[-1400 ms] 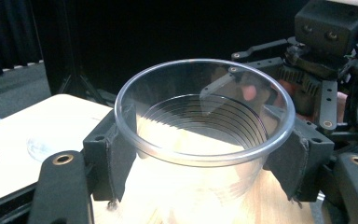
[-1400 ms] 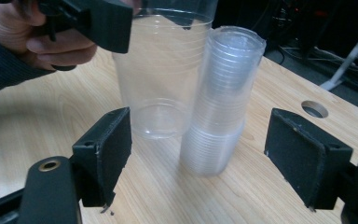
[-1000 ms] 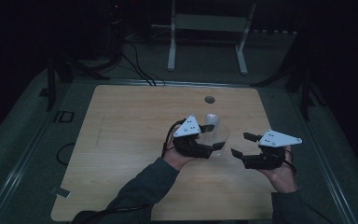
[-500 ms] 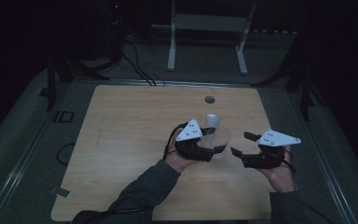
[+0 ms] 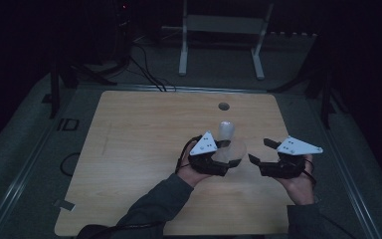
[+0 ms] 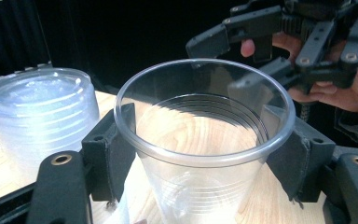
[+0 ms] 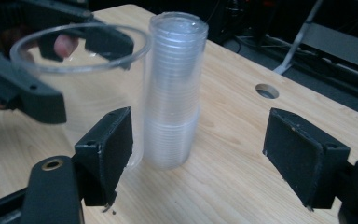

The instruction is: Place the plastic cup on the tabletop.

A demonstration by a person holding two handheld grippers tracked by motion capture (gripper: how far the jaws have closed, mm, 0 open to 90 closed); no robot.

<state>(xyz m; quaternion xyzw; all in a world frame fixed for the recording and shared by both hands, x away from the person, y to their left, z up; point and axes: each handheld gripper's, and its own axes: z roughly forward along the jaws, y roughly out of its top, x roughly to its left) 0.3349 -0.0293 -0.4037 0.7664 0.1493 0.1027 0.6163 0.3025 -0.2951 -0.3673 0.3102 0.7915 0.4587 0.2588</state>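
At a pale wooden worktop (image 5: 144,149), we see the left gripper (image 5: 227,158) clamped on a single clear plastic cup (image 6: 205,154), its two black jaws pressing the cup's ribbed wall from either side just under the rim. In the high view the cup (image 5: 234,152) sits right of the worktop's middle, closer to the near edge than the far one; whether its base touches the wood we cannot tell. Just beyond it, toward the far edge, stands an upright stack of clear plastic cups (image 7: 175,88), its base on the wood; from above the stack (image 5: 226,130) lies between the held cup and a round cable hole (image 5: 223,106) near the far edge. The right gripper (image 5: 258,152) hangs near the right edge, jaws spread wide and holding nothing, pointed at the held cup. In the left gripper view it (image 6: 249,60) hangs just past the cup's rim, a hand (image 6: 349,88) behind it.
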